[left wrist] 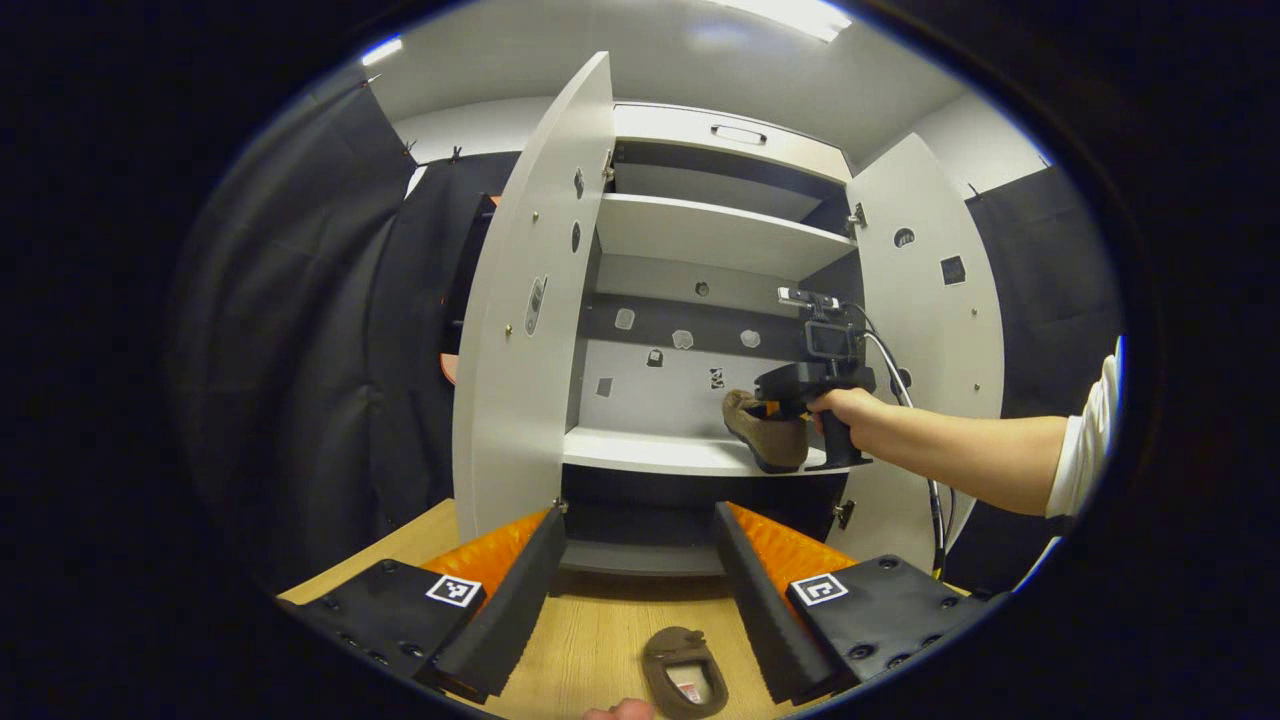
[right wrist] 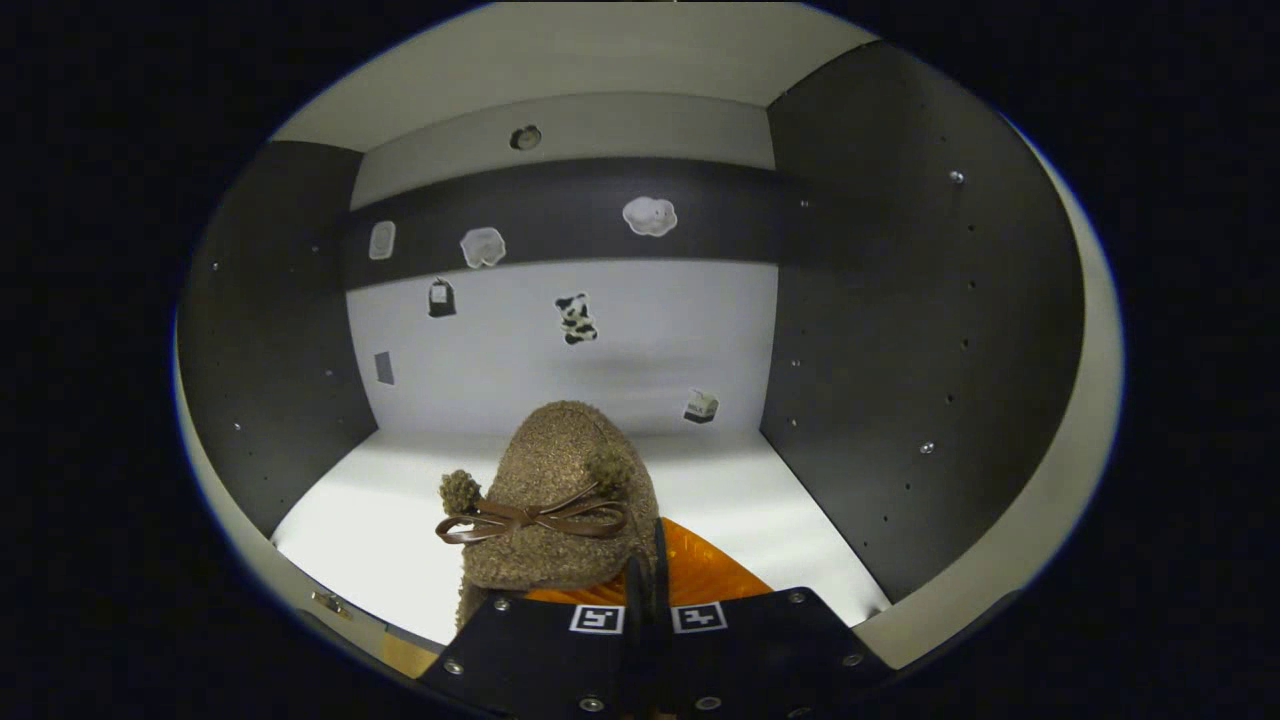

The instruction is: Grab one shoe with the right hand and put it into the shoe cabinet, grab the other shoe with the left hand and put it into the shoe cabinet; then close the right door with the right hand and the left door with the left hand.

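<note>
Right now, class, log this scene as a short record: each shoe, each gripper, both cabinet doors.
shoe one: brown fuzzy shoe with bow, over the cabinet shelf
shoe two: second shoe on the wooden table, outside the cabinet
right gripper: shut on the first shoe's edge
left gripper: open, empty, above the table
left door: open
right door: open
</note>
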A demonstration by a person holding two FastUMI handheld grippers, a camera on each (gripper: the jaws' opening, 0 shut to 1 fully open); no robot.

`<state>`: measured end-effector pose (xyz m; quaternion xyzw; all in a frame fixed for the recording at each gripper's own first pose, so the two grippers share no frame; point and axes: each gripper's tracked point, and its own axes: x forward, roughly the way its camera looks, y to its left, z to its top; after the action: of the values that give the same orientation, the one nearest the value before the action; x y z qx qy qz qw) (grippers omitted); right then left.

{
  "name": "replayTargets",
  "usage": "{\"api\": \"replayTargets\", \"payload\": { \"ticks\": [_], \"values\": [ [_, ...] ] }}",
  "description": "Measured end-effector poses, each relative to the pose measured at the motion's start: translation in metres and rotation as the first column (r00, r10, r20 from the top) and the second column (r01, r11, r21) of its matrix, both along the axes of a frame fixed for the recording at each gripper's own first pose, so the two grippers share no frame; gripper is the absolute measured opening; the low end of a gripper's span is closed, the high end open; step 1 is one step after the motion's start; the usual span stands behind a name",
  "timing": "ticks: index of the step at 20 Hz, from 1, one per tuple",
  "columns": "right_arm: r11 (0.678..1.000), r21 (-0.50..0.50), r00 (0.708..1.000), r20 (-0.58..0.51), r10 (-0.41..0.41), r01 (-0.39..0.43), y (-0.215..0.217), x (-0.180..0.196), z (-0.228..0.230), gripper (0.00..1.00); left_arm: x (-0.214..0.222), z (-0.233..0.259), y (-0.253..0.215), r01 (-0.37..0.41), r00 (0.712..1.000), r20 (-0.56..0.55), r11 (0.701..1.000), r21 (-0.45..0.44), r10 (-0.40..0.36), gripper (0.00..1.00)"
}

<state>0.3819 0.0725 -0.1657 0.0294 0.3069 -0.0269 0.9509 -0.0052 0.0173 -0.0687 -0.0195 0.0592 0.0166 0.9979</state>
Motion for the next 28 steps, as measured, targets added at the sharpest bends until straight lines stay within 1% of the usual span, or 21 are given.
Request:
{"api": "replayTargets", "payload": {
  "ticks": [1,3,4,7,8,9,10,11,12,13,14,16,17,19,22,23,25,26,28],
  "values": [
    [1.000,0.025,1.000,-0.021,0.000,0.000,0.001,0.002,-0.004,0.03,-0.001,-0.002,0.003,-0.010,1.000,-0.004,1.000,-0.001,0.010,0.96],
    [0.998,0.061,0.999,-0.026,-0.020,0.021,-0.004,0.005,-0.004,0.08,0.001,-0.005,0.009,-0.026,1.000,-0.014,1.000,-0.003,0.026,0.96],
    [0.998,0.047,0.999,-0.025,-0.028,0.029,-0.010,0.008,-0.005,0.13,0.003,-0.008,0.011,-0.030,0.999,-0.020,1.000,-0.005,0.030,0.96],
    [0.999,0.023,0.999,-0.031,-0.027,0.027,-0.015,0.004,-0.005,0.19,0.006,-0.009,0.012,-0.033,0.999,-0.023,0.999,-0.006,0.033,0.96],
    [1.000,0.023,0.999,-0.044,-0.017,0.018,-0.017,0.002,-0.005,0.28,0.007,-0.010,0.011,-0.030,0.999,-0.023,1.000,-0.005,0.030,0.96],
    [1.000,0.029,0.998,-0.060,-0.008,0.010,-0.018,-0.002,-0.007,0.33,0.008,-0.010,0.010,-0.027,0.999,-0.023,1.000,-0.005,0.027,0.96],
    [0.999,0.036,0.997,-0.073,0.002,0.001,-0.019,-0.004,-0.007,0.51,0.010,-0.010,0.009,-0.023,0.999,-0.022,1.000,-0.005,0.023,0.96],
    [0.999,0.041,0.996,-0.087,0.010,-0.006,-0.020,-0.007,-0.009,0.52,0.010,-0.010,0.007,-0.018,1.000,-0.021,1.000,-0.006,0.018,0.96],
    [0.999,0.045,0.994,-0.110,0.020,-0.015,-0.021,-0.012,-0.011,0.63,0.010,-0.011,0.005,-0.013,1.000,-0.021,1.000,-0.008,0.013,0.96],
    [0.999,0.045,0.993,-0.117,0.032,-0.027,-0.021,-0.015,-0.011,0.69,0.011,-0.011,0.004,-0.010,1.000,-0.020,1.000,-0.009,0.010,0.96],
    [0.999,0.041,0.993,-0.116,0.037,-0.033,-0.024,-0.017,-0.008,0.77,0.011,-0.011,0.002,-0.006,1.000,-0.021,1.000,-0.011,0.005,0.96],
    [0.996,0.072,0.987,-0.149,0.058,-0.048,-0.022,-0.022,-0.009,0.83,0.011,-0.012,0.000,0.001,1.000,-0.021,1.000,-0.015,-0.001,0.96],
    [0.995,0.090,0.987,-0.149,0.063,-0.050,-0.023,-0.025,-0.004,0.84,0.010,-0.013,0.000,0.002,1.000,-0.022,1.000,-0.017,-0.002,0.96],
    [0.994,0.082,0.991,-0.111,0.080,-0.071,-0.021,-0.028,0.010,0.87,0.009,-0.011,0.000,-0.001,1.000,-0.017,1.000,-0.017,0.001,0.96],
    [0.992,0.029,0.992,-0.034,0.120,-0.119,-0.016,-0.043,0.038,0.89,0.008,-0.009,0.000,0.001,1.000,-0.008,1.000,-0.017,-0.001,0.96],
    [0.991,0.012,0.991,0.008,0.132,-0.132,-0.015,-0.048,0.052,0.90,0.008,-0.009,0.002,-0.002,1.000,-0.006,1.000,-0.014,0.002,0.99],
    [0.991,-0.016,0.987,0.091,0.132,-0.131,-0.016,-0.060,0.080,0.91,0.008,-0.008,0.003,-0.003,1.000,-0.006,1.000,-0.013,0.003,0.99],
    [0.991,-0.016,0.983,0.128,0.131,-0.130,-0.016,-0.067,0.095,0.92,0.008,-0.007,0.003,-0.004,1.000,-0.004,1.000,-0.014,0.004,0.96],
    [0.990,0.004,0.971,0.193,0.140,-0.144,-0.011,-0.088,0.117,0.92,0.008,-0.006,0.005,-0.005,1.000,0.003,1.000,-0.016,0.005,0.96]
  ]
}}
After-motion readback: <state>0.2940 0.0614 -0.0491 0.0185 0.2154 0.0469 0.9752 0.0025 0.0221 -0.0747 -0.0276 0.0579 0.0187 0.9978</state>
